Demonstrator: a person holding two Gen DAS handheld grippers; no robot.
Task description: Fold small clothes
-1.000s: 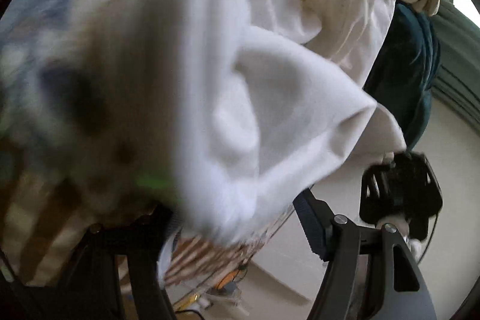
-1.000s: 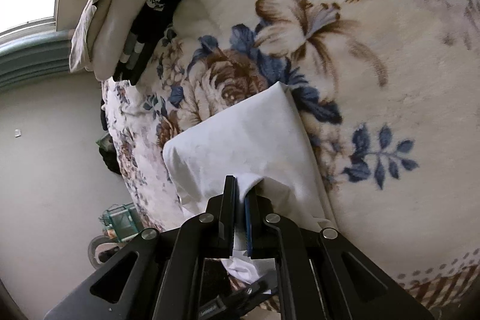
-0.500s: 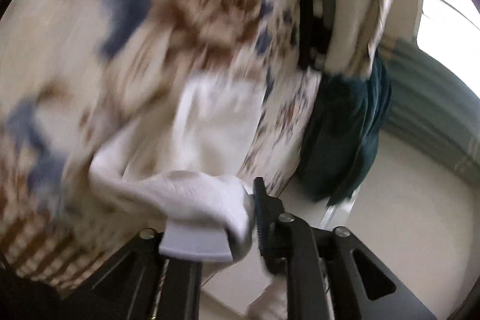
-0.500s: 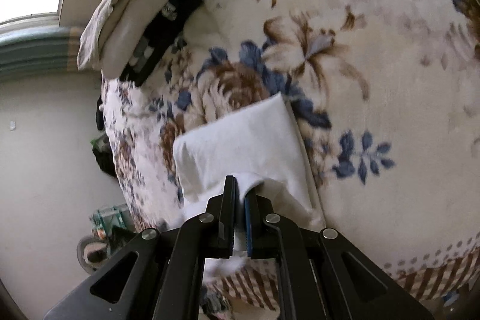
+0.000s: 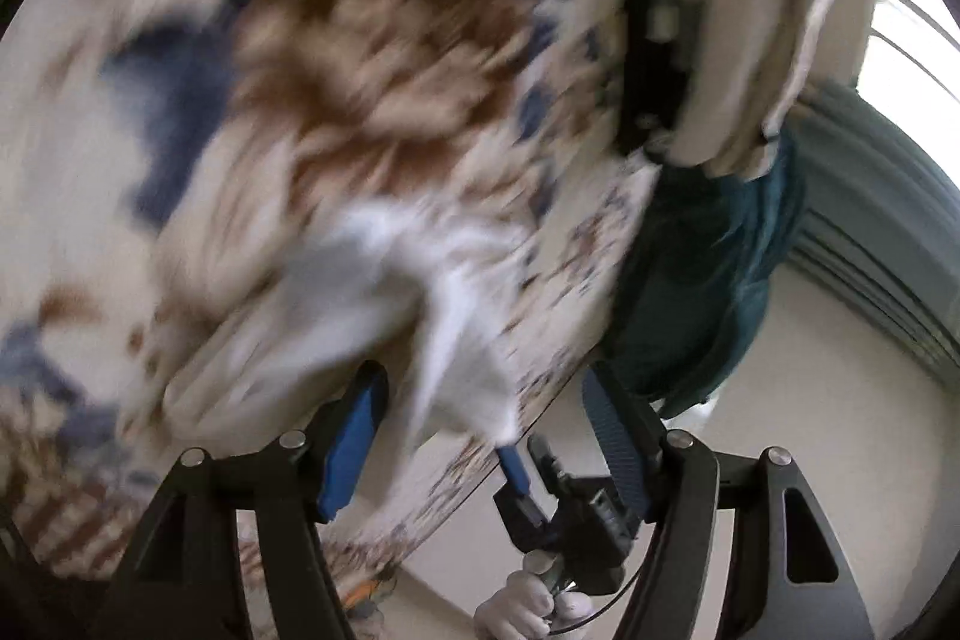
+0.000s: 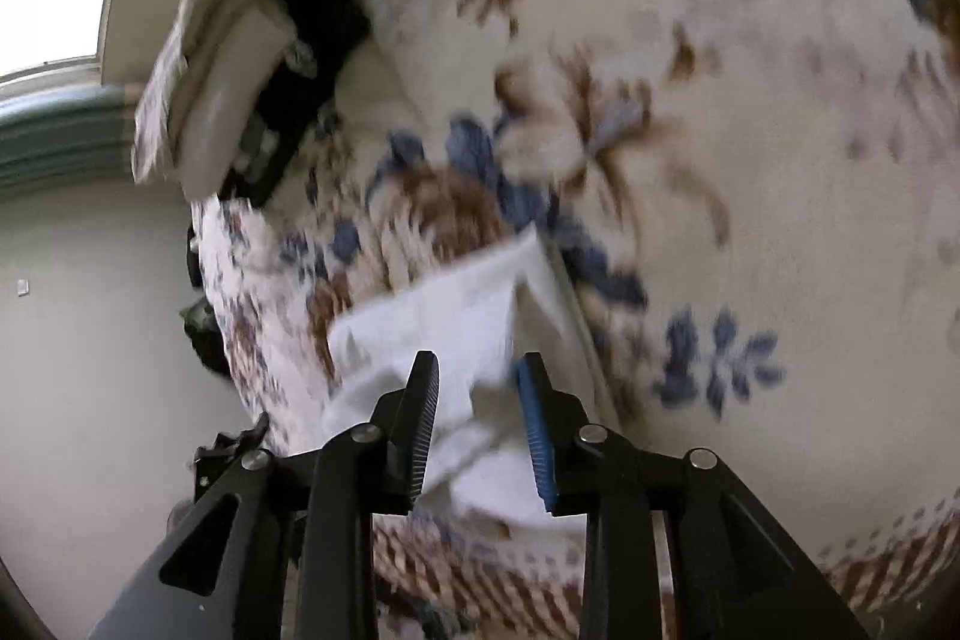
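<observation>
- You are at the release: the fold is laid, and both grippers are letting go of the white garment (image 6: 456, 304) on the flowered bedspread (image 6: 750, 112).
- Your right gripper (image 6: 480, 388) has its jaws opening; cloth lies between them, but the pads no longer press on it.
- Your left gripper (image 5: 486, 400) is opening too, spread wide, with a loose corner of the white garment (image 5: 420, 280) in the gap, untouched as far as the blur allows.
- The garment sits near the bed's edge as a compact, roughly rectangular packet, its near end rumpled.
- Next, I judge, you should lift clear without snagging that corner, then smooth it or carry it to the folded pile (image 6: 240, 82) further along the bed.
</observation>
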